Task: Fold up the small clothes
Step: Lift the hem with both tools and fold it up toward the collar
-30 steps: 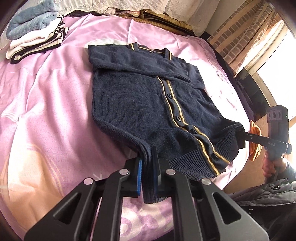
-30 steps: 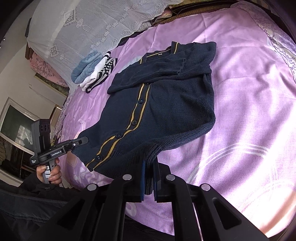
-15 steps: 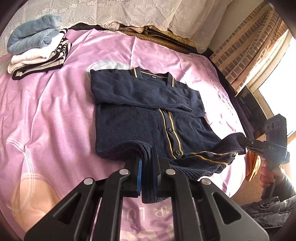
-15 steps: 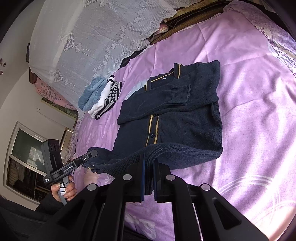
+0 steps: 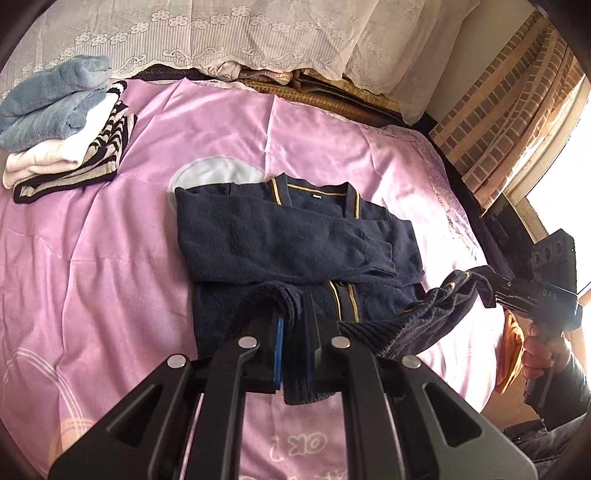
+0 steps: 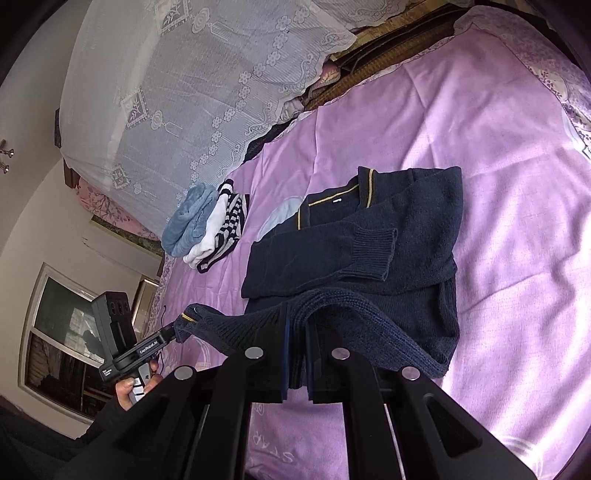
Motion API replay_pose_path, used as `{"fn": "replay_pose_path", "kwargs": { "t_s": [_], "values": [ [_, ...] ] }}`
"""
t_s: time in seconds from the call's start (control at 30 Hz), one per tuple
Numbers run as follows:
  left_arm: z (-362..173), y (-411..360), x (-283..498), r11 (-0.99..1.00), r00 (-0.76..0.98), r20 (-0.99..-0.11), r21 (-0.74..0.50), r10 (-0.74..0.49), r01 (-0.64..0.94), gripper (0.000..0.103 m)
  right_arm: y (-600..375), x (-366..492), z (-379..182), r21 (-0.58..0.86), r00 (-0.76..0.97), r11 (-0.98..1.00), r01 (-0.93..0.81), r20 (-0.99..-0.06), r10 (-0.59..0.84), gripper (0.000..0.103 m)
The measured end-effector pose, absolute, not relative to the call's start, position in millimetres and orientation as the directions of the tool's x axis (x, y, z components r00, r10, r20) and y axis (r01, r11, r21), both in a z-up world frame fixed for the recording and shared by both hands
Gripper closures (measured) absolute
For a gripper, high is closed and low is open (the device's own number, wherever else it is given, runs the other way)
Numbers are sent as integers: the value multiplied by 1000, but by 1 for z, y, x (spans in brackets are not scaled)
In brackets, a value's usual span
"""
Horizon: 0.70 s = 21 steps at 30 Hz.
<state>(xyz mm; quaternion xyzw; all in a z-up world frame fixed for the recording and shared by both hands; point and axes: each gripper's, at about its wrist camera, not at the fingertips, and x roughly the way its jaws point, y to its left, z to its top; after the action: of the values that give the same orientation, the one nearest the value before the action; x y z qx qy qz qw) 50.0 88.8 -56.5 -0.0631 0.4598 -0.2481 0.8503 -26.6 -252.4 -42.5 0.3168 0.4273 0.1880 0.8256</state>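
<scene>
Where the pink bedsheet (image 5: pixel 92 280) spreads widest, mirrored print near its front edge reads "OK!" in the left wrist view and "STAR" in the right wrist view. One navy cardigan (image 5: pixel 280 240) with yellow stripes lies at the sheet's centre, sleeves crossed over its chest, a small white neck label too fine to read. Its hem is lifted off the bed, stretched between two grippers. One stack of three folded garments (image 5: pixel 62 122), blue, white and striped, sits near the lace-covered pillows (image 5: pixel 258 33). Each gripper pinches a hem corner, jaws narrow on the knit: the left gripper (image 5: pixel 294 345), marked "GenRobot.AI", and the right gripper (image 6: pixel 295 356), marked "DAS".
</scene>
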Motion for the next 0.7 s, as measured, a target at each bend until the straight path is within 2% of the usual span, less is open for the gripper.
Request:
{"fn": "replay_pose_path", "kwargs": {
  "t_s": [0.37,0.7],
  "values": [
    [-56,71,127,880,471,-750,-329,-464,344,95,-271,47,-45,713,583,701,-21,-561,588,96],
    [-81,59,191,890,439,-783,-322,-441,322,95,-285,112,-81,745,571,665,47,-567,594,96]
  ]
}}
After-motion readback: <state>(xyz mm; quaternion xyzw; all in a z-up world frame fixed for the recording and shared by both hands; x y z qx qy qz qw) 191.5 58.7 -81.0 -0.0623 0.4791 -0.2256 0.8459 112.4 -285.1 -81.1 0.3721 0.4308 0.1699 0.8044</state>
